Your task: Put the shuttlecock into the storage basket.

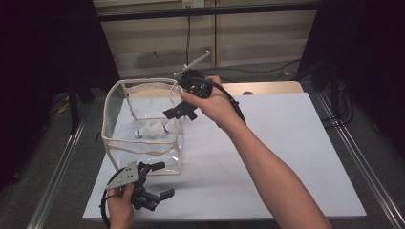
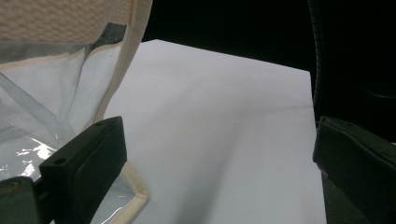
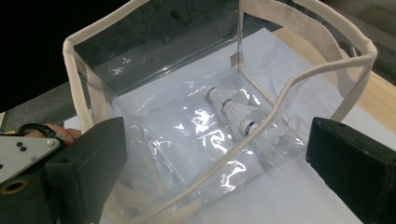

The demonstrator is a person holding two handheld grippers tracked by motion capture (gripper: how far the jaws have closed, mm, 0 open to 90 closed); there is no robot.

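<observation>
Where the white table sheet [image 1: 267, 157] meets its near edge, the left gripper [image 1: 155, 183] rests low in the person's left hand [image 1: 120, 206], jaws spread wide and holding nothing, just beside the near corner of the bag. Item: one clear plastic bag [image 1: 125, 148], box-shaped, open at the top, cream fabric binding along every edge [image 3: 74, 74], standing upright on the left part of the sheet; its near wall is creased and glossy. Contents: three white shuttlecocks [image 3: 233, 112] lying on their sides on the bag's floor toward its far right corner, touching or nearly touching one another, each with a dark blue band round the cork base; any printing on the bands is too small to read. No label or writing can be made out on the bag. Beyond, the right gripper [image 1: 180, 112] hangs above the bag's far right rim, tilted down toward the opening in the right hand [image 1: 215, 102], jaws spread apart and empty. At the far edge, a strip of bare wooden tabletop [image 1: 267, 88] shows past the sheet.
</observation>
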